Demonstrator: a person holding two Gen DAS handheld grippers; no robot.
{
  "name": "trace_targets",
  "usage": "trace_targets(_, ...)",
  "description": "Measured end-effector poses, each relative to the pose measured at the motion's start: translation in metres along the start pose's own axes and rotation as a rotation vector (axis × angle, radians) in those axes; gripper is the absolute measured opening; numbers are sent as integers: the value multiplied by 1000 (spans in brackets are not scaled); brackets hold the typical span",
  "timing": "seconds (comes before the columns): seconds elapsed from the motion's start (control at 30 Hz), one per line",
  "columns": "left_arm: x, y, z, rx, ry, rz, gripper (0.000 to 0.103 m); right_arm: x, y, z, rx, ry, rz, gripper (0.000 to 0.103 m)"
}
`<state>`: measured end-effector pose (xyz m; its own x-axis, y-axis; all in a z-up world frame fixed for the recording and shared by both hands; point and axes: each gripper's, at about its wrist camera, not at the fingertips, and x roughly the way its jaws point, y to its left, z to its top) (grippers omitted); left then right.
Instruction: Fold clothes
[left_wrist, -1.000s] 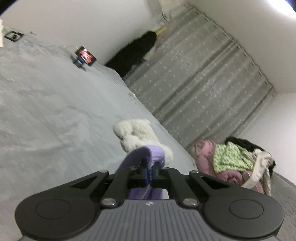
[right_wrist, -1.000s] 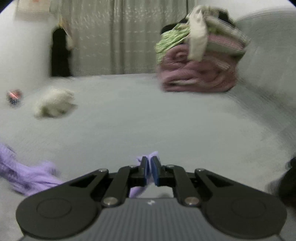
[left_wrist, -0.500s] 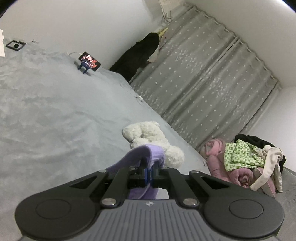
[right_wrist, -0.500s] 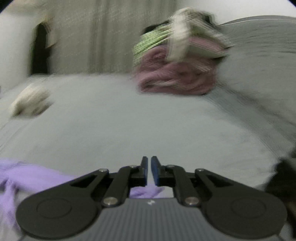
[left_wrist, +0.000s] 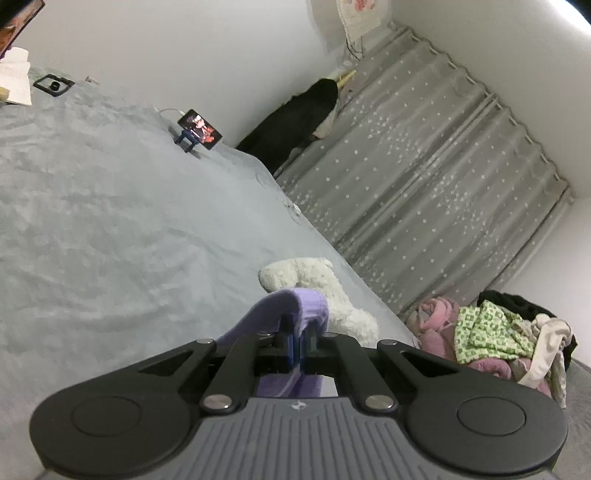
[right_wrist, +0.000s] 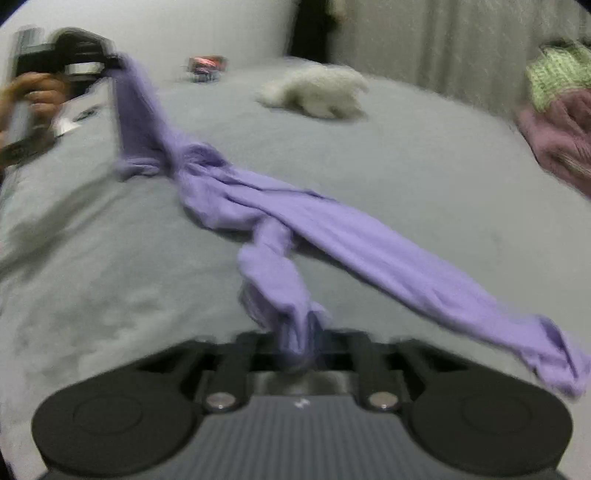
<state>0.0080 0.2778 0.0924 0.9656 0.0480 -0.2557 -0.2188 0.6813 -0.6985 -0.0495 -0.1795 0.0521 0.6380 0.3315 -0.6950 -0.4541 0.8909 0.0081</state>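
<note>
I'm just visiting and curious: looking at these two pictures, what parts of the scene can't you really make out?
- Purple garment: right wrist view is motion-blurred, so its type is unclear; left wrist view shows only a fold over the left gripper.
- Right gripper: fingertips buried in purple cloth.
- Phone: screen too small to read.
- Clothes pile: cut by the right edge in the right wrist view.
- Person's hand: blurred, at the left edge.

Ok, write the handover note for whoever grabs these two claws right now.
Left claw: shut on one end of the long lilac knit garment, lifted off the grey bedspread.
Right claw: shut on another bunched part.
The garment's middle lies twisted on the bed; a loose end trails to the right.
Done: both grips taken. No fold made yet.
Left: spread it flat, then fold. The heap of pink and green clothes waits beyond.
</note>
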Motion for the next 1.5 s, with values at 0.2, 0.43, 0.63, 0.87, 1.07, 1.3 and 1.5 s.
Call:
trace_targets(0.2, 4, 7, 1, -36, 1, 19, 1, -106, -74, 22, 328, -456, 6, 8)
trace_targets(0.43, 9, -1, -5, 2, 28, 20, 1, -160, -158, -11, 670, -561, -311, 8)
trace_targets(0.63, 9, -9, -10, 48, 30, 12, 1, -129, -178, -19, 763, -404, -351, 8)
trace_targets(0.87, 5, -11, -1, 19, -38, -80, 1, -121, -177, 15, 728, -447, -319, 8)
trace_targets(1.07, 8, 0, 7, -50, -49, -166, 1, -116, -218, 104, 757, -640, -360, 8)
trace_targets(1.3, 38, 1, -5, 17, 109, -35, 1, -25, -267, 146, 777, -363, -610, 16)
trace_targets(1.5, 46, -3, -14, 21, 166, 1, 1, 26, -248, 76, 727, -60, -647, 40)
